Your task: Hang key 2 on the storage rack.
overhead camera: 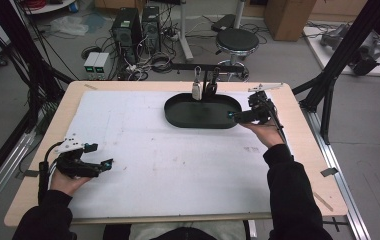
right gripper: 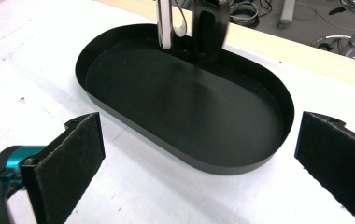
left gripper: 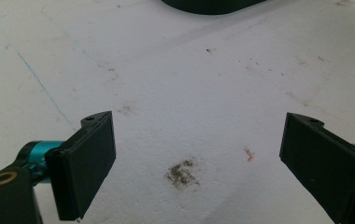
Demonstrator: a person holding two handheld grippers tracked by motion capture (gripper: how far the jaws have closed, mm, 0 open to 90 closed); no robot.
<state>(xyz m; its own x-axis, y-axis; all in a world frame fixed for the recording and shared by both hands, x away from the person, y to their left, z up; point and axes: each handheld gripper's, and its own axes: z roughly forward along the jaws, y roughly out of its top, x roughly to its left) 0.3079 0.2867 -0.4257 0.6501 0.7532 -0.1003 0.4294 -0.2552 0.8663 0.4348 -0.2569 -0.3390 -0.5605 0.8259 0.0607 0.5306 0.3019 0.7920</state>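
Observation:
A black oval tray [overhead camera: 198, 114] lies on the white mat at the far middle of the table; its floor [right gripper: 180, 98] is bare. Two small upright pieces stand at its far rim: a pale one [overhead camera: 196, 90] [right gripper: 165, 23] and a dark one [overhead camera: 211, 88] [right gripper: 208, 29]. What they are I cannot tell. My right gripper [overhead camera: 233, 116] [right gripper: 201, 140] is open just off the tray's right end, with nothing between its jaws. My left gripper [overhead camera: 109, 164] [left gripper: 198, 140] is open low over the mat at the front left, holding nothing.
A white mat [overhead camera: 178, 160] covers most of the wooden table [overhead camera: 298, 145]; it carries a dark smudge [left gripper: 182, 171] and a small orange fleck [left gripper: 249, 155]. Black frame posts [overhead camera: 343, 55] rise beside the table at the right. A stool [overhead camera: 236, 41] and computer cases [overhead camera: 137, 27] stand beyond the far edge.

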